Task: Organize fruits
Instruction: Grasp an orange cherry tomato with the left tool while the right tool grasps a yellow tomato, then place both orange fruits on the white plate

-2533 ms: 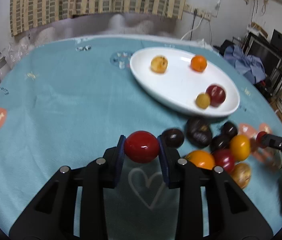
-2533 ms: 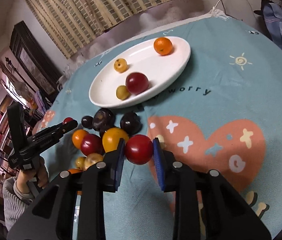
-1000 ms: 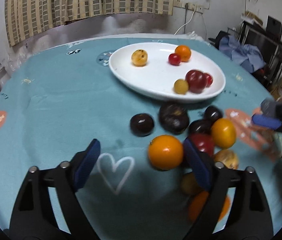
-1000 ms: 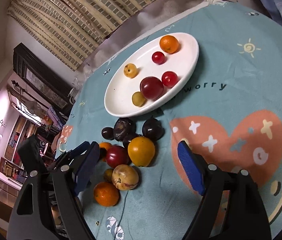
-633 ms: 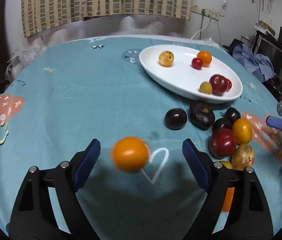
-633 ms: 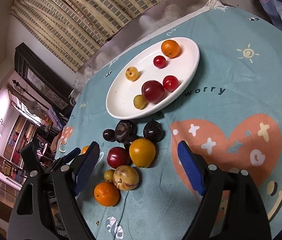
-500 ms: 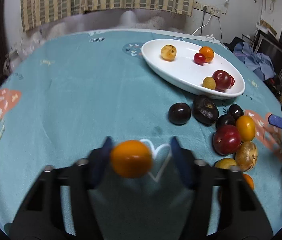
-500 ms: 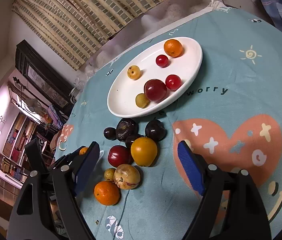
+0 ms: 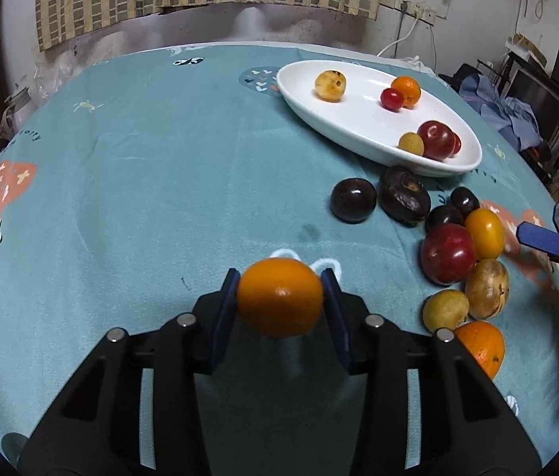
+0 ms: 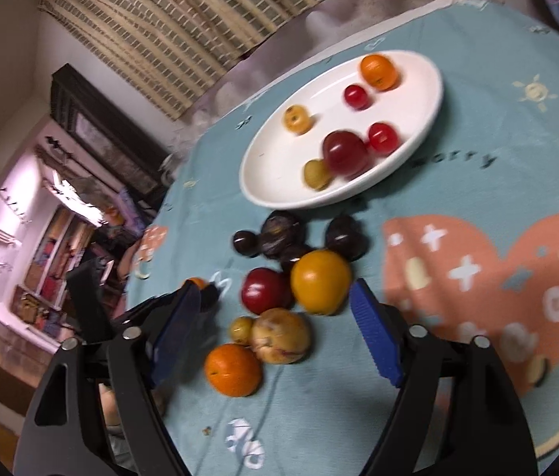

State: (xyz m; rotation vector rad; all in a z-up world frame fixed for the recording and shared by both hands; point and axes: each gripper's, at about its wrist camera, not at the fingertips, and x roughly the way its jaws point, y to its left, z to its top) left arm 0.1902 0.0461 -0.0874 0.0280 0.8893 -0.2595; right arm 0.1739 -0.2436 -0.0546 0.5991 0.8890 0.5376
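Jaws of the left gripper (image 9: 279, 297) are closing on a round orange fruit (image 9: 279, 297); the right gripper's (image 10: 275, 331) jaws, wide, are closing around nothing; blurred "worry" lettering (image 10: 454, 160) is printed on the teal desk cloth (image 9: 140, 166).

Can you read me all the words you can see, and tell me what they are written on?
"erry": dark letters near the left edge of the blue tablecloth, maybe the end of a longer word.
"...orry": dark, blurred letters on the cloth beside the white plate; the first letter is unclear.
The remaining marks on the cloth are too blurred to read or just pictures: hearts, a sun, crosses. The fruits carry no labels.
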